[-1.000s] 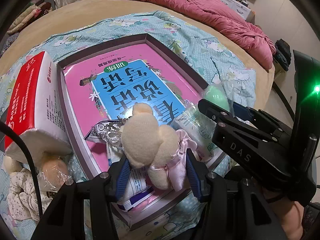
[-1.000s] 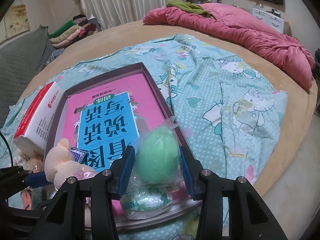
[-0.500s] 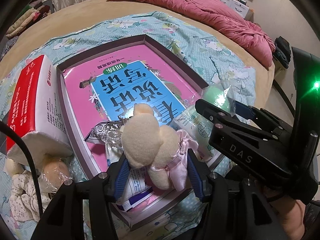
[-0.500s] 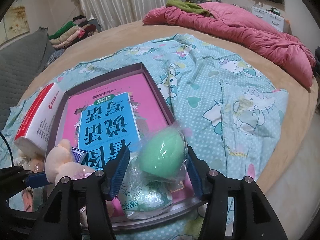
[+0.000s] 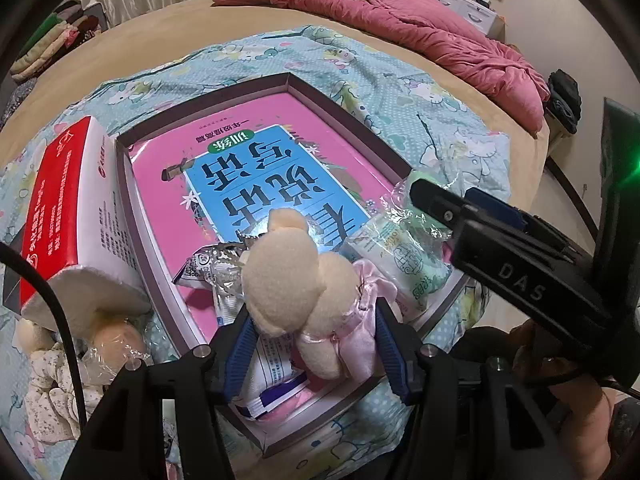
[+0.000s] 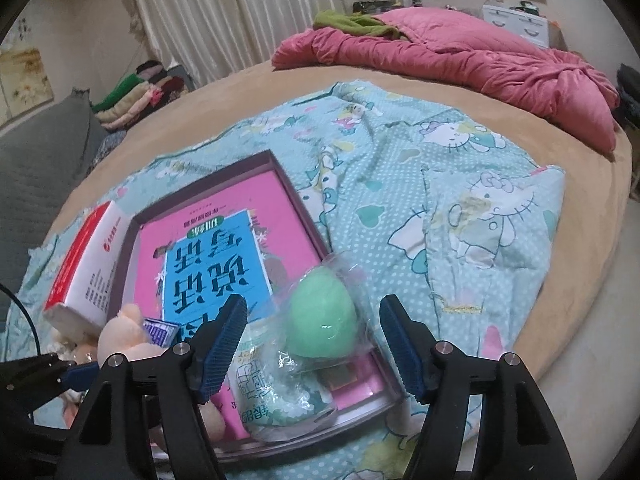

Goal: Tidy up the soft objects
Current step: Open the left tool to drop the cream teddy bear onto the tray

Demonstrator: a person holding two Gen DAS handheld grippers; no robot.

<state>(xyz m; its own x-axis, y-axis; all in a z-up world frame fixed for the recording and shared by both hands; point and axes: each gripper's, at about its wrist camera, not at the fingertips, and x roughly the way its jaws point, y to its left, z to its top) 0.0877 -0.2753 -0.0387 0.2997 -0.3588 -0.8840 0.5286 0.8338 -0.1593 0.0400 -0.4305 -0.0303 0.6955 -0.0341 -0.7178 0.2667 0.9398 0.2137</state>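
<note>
Jaws wide, right gripper [image 6: 310, 344] apparently brackets green sponge [image 6: 322, 322].

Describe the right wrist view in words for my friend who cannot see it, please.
The right gripper stands open around a bagged green egg-shaped sponge, which rests in a shallow box on a cartoon-print bedsheet. A pink book lines the box; a cream plush toy sits at left.

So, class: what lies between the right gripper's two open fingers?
In the right wrist view, the bagged green egg sits between the right gripper's fingers, touching neither, over the tray.
</note>
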